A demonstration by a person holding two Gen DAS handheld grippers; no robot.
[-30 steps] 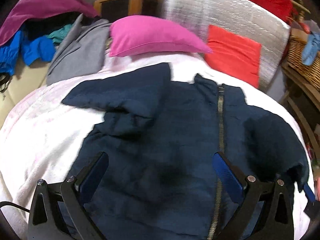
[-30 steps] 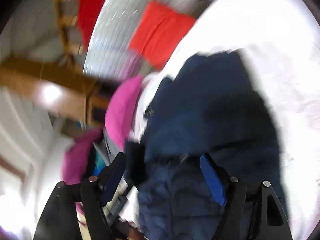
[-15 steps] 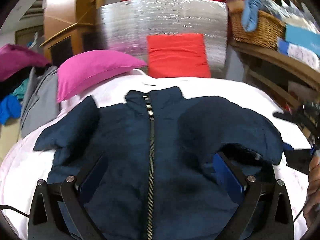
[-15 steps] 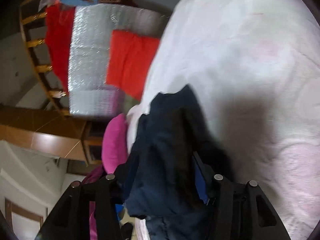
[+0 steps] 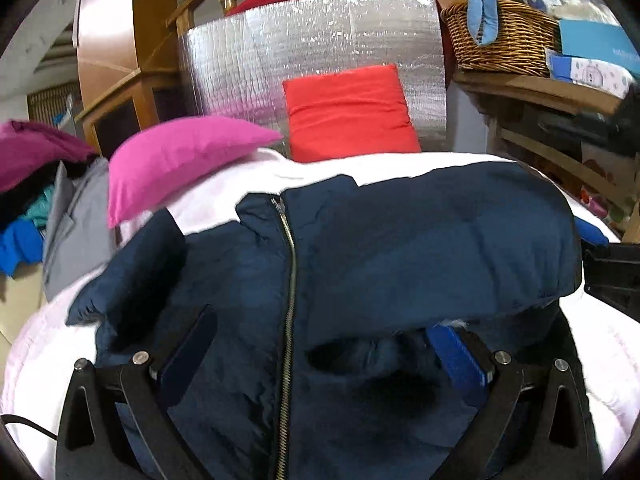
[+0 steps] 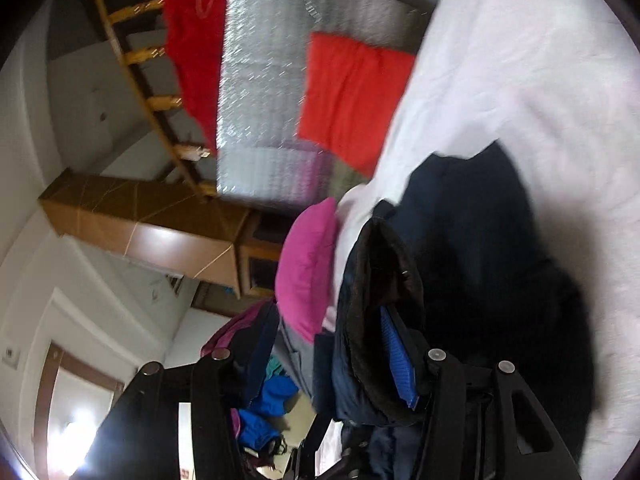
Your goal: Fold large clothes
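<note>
Right gripper pinching jacket sleeve, now folded across front; left gripper spread.

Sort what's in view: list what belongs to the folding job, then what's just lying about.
Part of the job:
navy jacket
white bedcover under it
left tool
right tool

Lying about:
pink pillow
red cushion
wicker basket
clothes pile

Indoor light is kinda dim and warm. Both fisheye views bend hard at the black corners. Right wrist view is smeared with motion blur, with a blown-out bright glare patch bottom left. The crinkly silver foil panel sparkles.
</note>
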